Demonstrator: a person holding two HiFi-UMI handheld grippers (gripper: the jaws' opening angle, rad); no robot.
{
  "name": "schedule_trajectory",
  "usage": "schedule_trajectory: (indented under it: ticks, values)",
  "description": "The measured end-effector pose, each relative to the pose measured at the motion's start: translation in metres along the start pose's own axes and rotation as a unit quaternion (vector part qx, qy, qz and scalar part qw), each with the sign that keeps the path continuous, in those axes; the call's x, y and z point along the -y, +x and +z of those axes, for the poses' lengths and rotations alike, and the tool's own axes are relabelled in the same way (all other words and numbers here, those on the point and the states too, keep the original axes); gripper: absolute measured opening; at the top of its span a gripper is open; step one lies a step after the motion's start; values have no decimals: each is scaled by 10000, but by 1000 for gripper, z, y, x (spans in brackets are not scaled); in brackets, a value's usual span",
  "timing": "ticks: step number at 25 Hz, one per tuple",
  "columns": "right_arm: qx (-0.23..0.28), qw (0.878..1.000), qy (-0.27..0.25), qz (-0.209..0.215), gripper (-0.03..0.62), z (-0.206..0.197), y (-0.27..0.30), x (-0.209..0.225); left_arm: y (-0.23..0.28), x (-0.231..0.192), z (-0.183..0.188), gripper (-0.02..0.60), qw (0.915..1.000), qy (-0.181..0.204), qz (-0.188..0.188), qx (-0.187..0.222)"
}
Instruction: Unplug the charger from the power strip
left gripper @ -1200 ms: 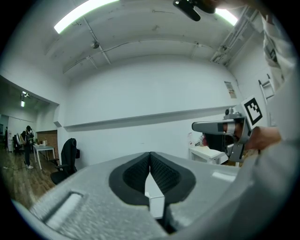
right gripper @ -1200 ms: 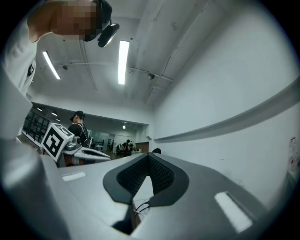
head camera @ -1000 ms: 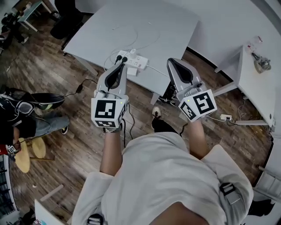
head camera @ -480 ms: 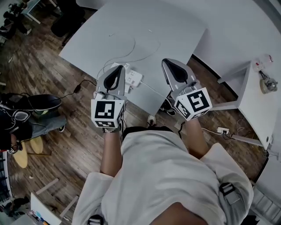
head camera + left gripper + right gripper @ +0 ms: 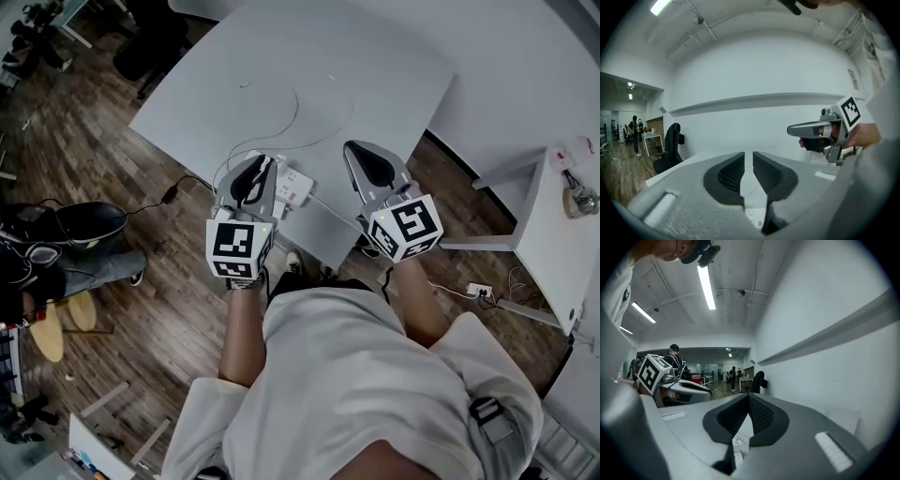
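A white power strip (image 5: 293,186) lies near the front edge of the white table (image 5: 375,66), with a thin white cable (image 5: 292,120) looped behind it. My left gripper (image 5: 264,162) hovers over the strip's left end and hides whatever is plugged in there. Its jaws have just been opening and stand a narrow slit apart with nothing between them; in the left gripper view (image 5: 748,153) the strip (image 5: 753,217) shows below them. My right gripper (image 5: 354,148) is to the right of the strip, above the table, with its tips meeting. The right gripper view (image 5: 749,394) shows the strip (image 5: 736,452) below.
The table's front edge runs just under both grippers. A black office chair (image 5: 150,47) stands at the far left corner. A second white desk (image 5: 548,220) is at the right, with a floor socket (image 5: 480,291) beside it. A person's legs and shoes (image 5: 80,223) are at the left.
Both grippers have come forward and down toward the table. The left one now overlaps the power strip's left end, where the dark plugs showed a second ago.
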State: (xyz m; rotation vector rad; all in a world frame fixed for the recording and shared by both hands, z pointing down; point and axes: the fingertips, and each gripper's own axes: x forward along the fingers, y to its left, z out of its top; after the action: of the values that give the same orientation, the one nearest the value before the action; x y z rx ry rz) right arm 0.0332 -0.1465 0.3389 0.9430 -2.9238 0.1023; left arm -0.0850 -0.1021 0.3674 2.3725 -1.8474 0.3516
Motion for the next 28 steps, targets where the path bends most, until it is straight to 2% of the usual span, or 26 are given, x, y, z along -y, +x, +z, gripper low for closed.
schedule_trajectory:
  ticks: [6, 15, 21, 28]
  values:
    - [-588, 9979, 265, -90, 2, -51, 32, 4, 29, -22, -49, 87, 9973, -256, -264, -636]
    - [-1258, 9909, 470, -115, 2, -129, 63, 8, 71, -36, -120, 135, 9861, -497, -679, -1431]
    - [-1828, 9816, 553, 62, 3, -190, 76, -3, 93, -39, -163, 163, 9755, -538, -871, -1947]
    - [-2531, 9641, 660, 455, 3, -259, 87, -25, 106, -37, -207, 172, 9620, -556, -985, -2485]
